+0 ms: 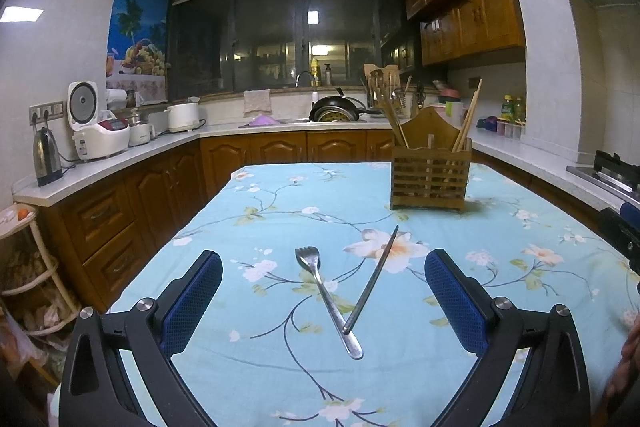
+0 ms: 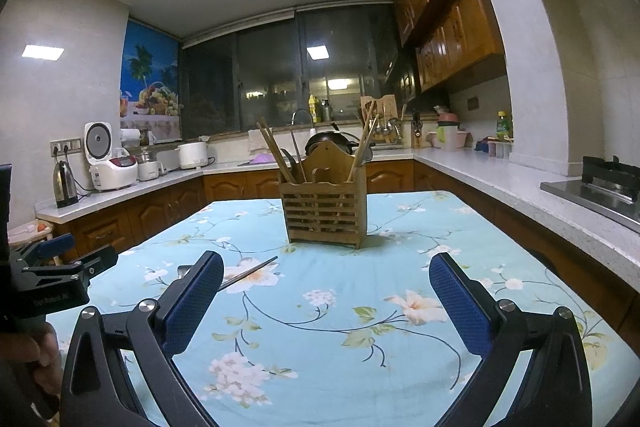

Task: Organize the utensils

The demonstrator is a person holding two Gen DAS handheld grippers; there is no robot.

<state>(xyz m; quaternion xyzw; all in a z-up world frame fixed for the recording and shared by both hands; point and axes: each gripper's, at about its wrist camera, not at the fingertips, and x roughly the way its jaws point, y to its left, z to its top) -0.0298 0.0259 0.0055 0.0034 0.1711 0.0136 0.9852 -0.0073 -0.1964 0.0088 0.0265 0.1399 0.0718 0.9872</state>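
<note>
My left gripper spread wide, empty, above floral tablecloth. Fork flat between its fingers, tines toward 12 o'clock. Metal chopstick just right of fork, leaning toward 1 o'clock, near end resting across fork handle. Wooden utensil holder upright at 1 o'clock, wooden chopsticks standing in it. My right gripper also wide open, empty; holder at its 12 o'clock.

Fork and chopstick on the floral table

Left gripper hangs wide open over the fork and metal chopstick, crossed near; wooden holder stands far right.
</note>
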